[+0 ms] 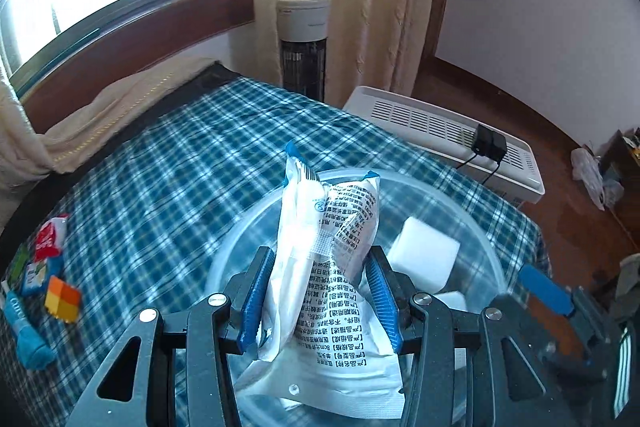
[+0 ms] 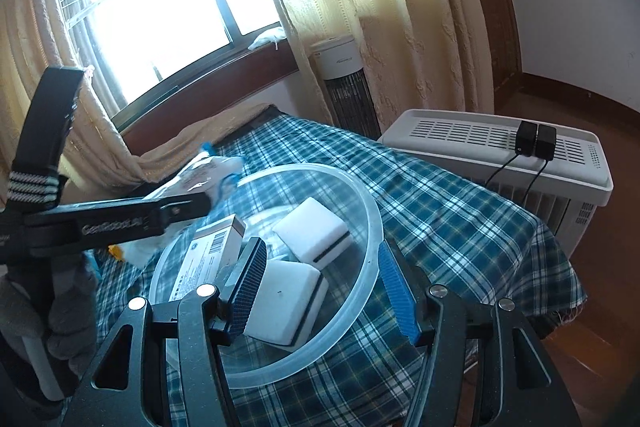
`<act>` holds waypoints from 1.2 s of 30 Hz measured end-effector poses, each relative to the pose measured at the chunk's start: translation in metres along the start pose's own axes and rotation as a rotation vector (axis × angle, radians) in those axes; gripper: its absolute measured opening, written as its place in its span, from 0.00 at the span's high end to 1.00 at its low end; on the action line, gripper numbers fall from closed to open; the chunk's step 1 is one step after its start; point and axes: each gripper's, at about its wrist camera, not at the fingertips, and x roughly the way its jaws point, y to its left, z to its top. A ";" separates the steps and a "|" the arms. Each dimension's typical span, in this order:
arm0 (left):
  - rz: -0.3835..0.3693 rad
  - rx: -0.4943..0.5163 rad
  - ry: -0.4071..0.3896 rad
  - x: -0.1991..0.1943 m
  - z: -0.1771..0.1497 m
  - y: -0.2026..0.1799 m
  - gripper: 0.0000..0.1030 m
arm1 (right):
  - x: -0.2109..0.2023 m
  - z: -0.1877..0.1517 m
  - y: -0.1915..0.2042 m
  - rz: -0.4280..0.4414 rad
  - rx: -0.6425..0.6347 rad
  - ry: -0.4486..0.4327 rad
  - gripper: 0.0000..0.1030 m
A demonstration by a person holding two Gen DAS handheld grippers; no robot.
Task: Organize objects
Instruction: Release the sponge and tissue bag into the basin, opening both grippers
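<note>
left tool (image 1: pixel 318 291) grips packet (image 1: pixel 332 239) | over clear bowl (image 1: pixel 472 223)

Black hand-held gripper (image 2: pixel 326 291), blue ribbed pads, grey glove (image 2: pixel 60 311).

Glossy crinkled plastic packet (image 1: pixel 332 267); translucent smooth plastic bowl (image 2: pixel 370 215); woven checked cloth (image 1: pixel 180 163)

On the table (image 2: pixel 460 211), a bowl (image 2: pixel 370 211) holds two sponges (image 2: pixel 312 229) (a box (image 2: pixel 212 255) to their left).
</note>
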 end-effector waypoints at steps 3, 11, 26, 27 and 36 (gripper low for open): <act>-0.005 0.003 -0.010 0.004 0.005 -0.007 0.51 | 0.000 0.000 0.000 -0.002 0.006 -0.001 0.42; -0.014 -0.017 -0.042 -0.003 0.009 -0.004 0.31 | 0.001 -0.001 0.000 -0.001 0.006 -0.004 0.42; 0.093 -0.089 -0.060 -0.011 -0.004 0.038 0.21 | -0.003 -0.004 0.013 0.006 0.018 0.001 0.42; 0.101 -0.085 -0.059 -0.010 -0.005 0.039 0.20 | -0.004 -0.004 0.014 0.007 0.017 0.000 0.42; 0.165 0.043 -0.017 0.014 -0.020 0.015 0.19 | -0.007 -0.005 0.022 0.007 0.015 -0.004 0.42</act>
